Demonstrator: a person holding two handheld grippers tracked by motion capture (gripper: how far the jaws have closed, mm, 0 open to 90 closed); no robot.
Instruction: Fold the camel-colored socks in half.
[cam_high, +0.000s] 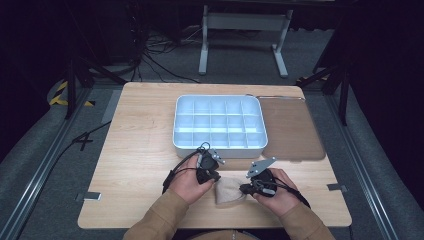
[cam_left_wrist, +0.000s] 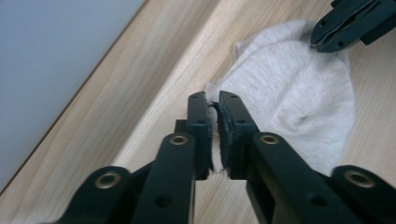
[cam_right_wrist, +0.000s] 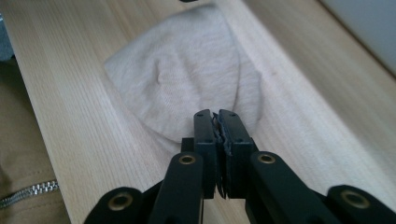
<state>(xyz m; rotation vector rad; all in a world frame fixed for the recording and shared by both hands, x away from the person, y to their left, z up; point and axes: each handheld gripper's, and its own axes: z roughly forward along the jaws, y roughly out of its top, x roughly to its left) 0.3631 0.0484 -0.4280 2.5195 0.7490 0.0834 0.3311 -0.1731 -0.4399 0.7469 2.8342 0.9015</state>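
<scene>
A small beige cloth (cam_high: 228, 194), knitted like a sock, lies flat on the wooden table near its front edge, between my two hands. My left gripper (cam_high: 216, 181) comes at it from the left. In the left gripper view its jaws (cam_left_wrist: 213, 105) stand almost together with the cloth's (cam_left_wrist: 289, 93) thin near edge pinched between the pads. My right gripper (cam_high: 243, 189) is shut on the opposite edge, and its tips (cam_left_wrist: 316, 39) show there biting the fabric. In the right gripper view the jaws (cam_right_wrist: 215, 119) are closed on the cloth's (cam_right_wrist: 187, 79) rim.
A white tray (cam_high: 215, 148) with several empty compartments stands just beyond the hands at mid-table. A brown mat (cam_high: 292, 130) lies to its right. Tan sleeves (cam_high: 160, 217) come in from the table's front edge (cam_high: 125, 222). Bare wood spreads to the left.
</scene>
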